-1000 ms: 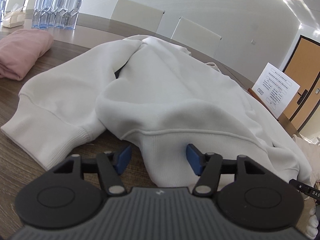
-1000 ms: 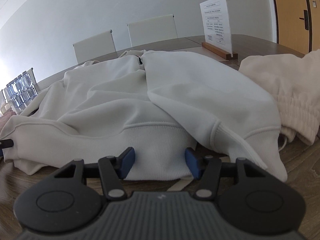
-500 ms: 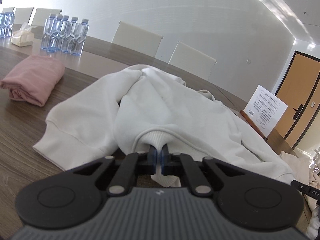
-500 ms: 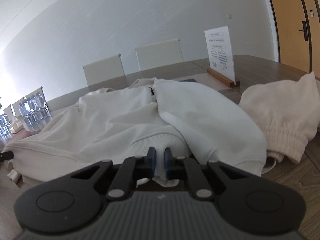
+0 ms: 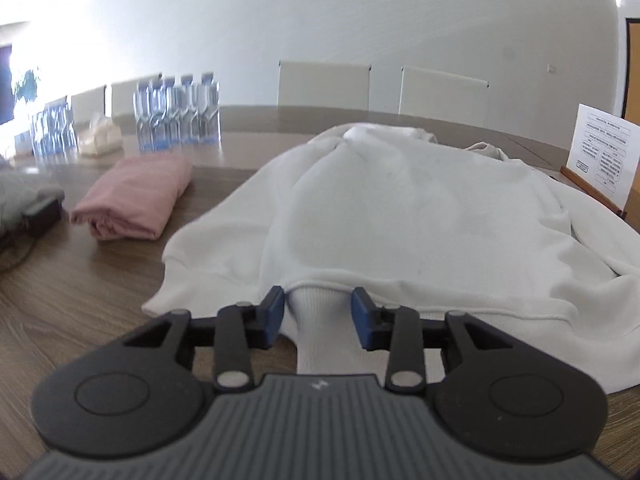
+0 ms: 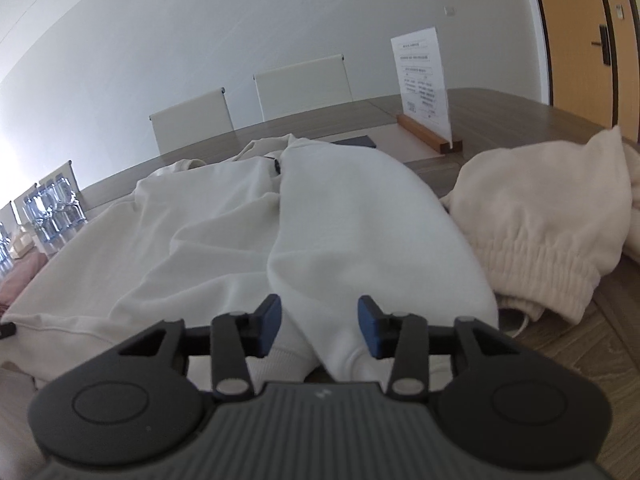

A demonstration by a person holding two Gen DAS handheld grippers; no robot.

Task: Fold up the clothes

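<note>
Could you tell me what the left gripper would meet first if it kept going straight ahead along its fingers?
The left gripper would meet the white sweatshirt at once: its ribbed hem already lies between the open jaws.

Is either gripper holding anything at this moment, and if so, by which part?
Nothing is held. Left gripper and right gripper are both open, fingers straddling the white sweatshirt at its ribbed hem without clamping it.

The left gripper sits with jaws apart astride the white sweatshirt's ribbed hem; the right gripper likewise spreads over that hem.
</note>
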